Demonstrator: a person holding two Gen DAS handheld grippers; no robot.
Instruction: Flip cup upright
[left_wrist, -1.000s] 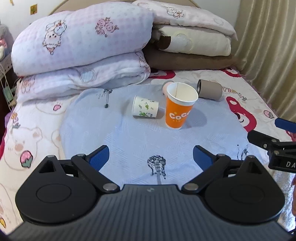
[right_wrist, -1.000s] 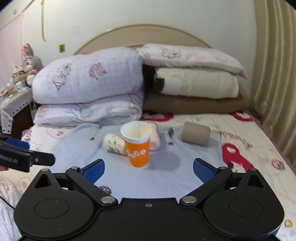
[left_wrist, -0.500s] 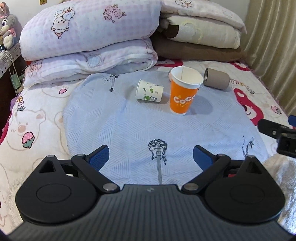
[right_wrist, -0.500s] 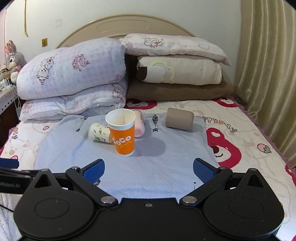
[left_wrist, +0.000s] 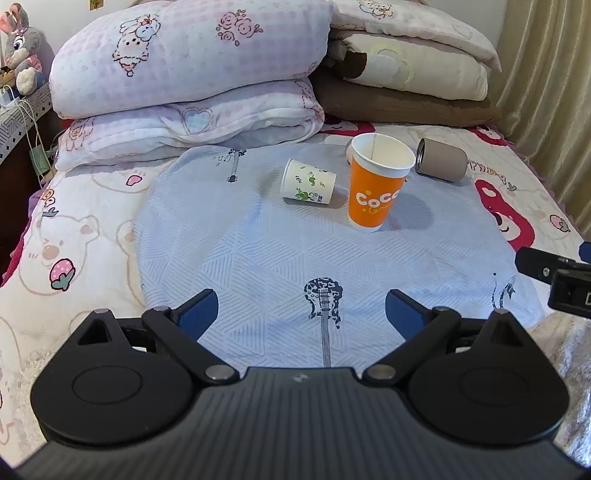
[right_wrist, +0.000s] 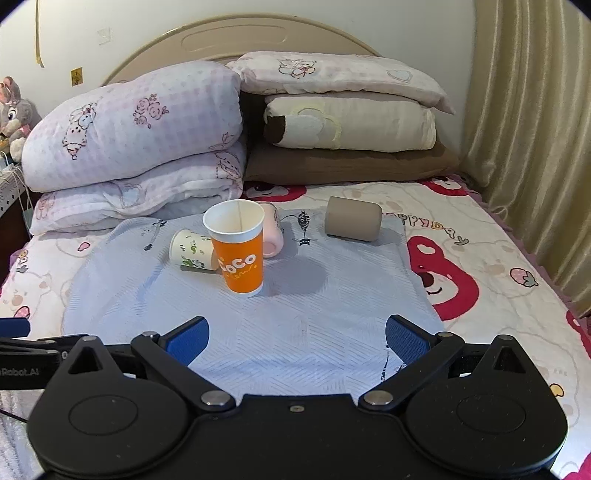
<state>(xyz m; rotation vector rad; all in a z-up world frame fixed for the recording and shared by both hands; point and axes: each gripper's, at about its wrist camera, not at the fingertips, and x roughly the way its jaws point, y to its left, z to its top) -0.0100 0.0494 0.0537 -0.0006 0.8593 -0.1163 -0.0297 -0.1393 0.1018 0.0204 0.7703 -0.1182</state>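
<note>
An orange paper cup stands upright on a light blue cloth; it also shows in the right wrist view. A small white cup with green print lies on its side just left of it. A pink cup lies behind the orange one. A brown cup lies on its side at the back right. My left gripper is open and empty, well short of the cups. My right gripper is open and empty too.
Folded quilts and stacked pillows line the head of the bed. A curtain hangs on the right. A plush toy sits on a side table at the left. The right gripper's finger shows at the left view's right edge.
Both grippers have drawn back from the cups and stayed open. The cups have not moved.
</note>
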